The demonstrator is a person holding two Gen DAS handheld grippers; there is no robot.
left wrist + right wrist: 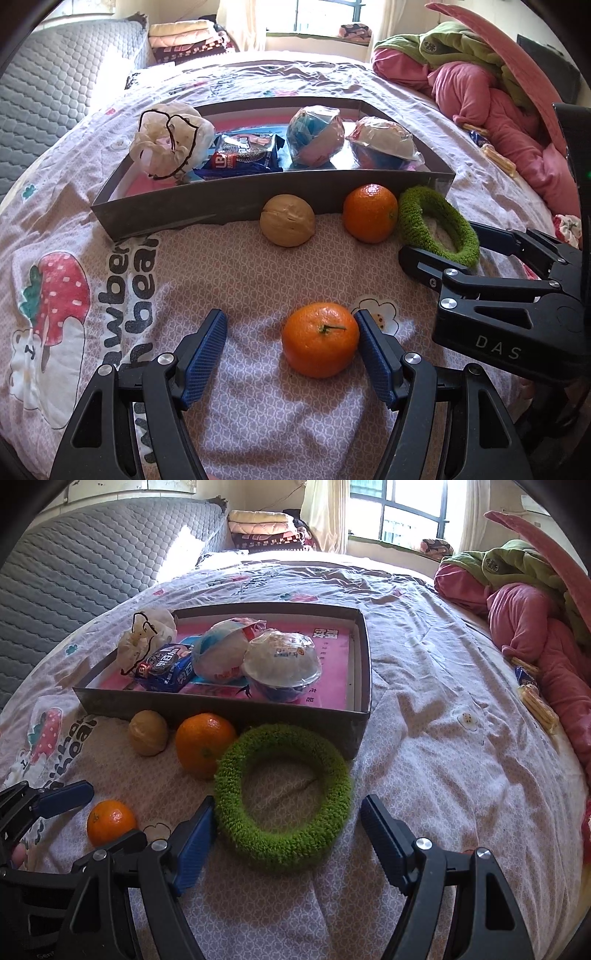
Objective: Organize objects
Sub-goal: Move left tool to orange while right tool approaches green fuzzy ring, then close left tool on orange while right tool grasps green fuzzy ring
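A small orange (320,343) lies on the bedsheet between the fingers of my left gripper (289,316), close against the right-hand pad; the jaws stand open. A green knitted ring (258,843) lies flat, its near part between the fingers of my open right gripper (289,803). In the left wrist view the right gripper (439,242) reaches over the ring (417,206). In the right wrist view the left gripper (110,814) straddles the small orange (110,829). A bigger orange (370,213) and a walnut (288,219) sit against the grey box (221,210).
The box (221,710) holds a plastic bag (146,642), a cookie pack (166,668) and two wrapped bowls (282,664). Pink and green clothes (524,620) pile at the right, with snack packs (535,698) beside them. A grey quilted pad (74,565) stands at the left.
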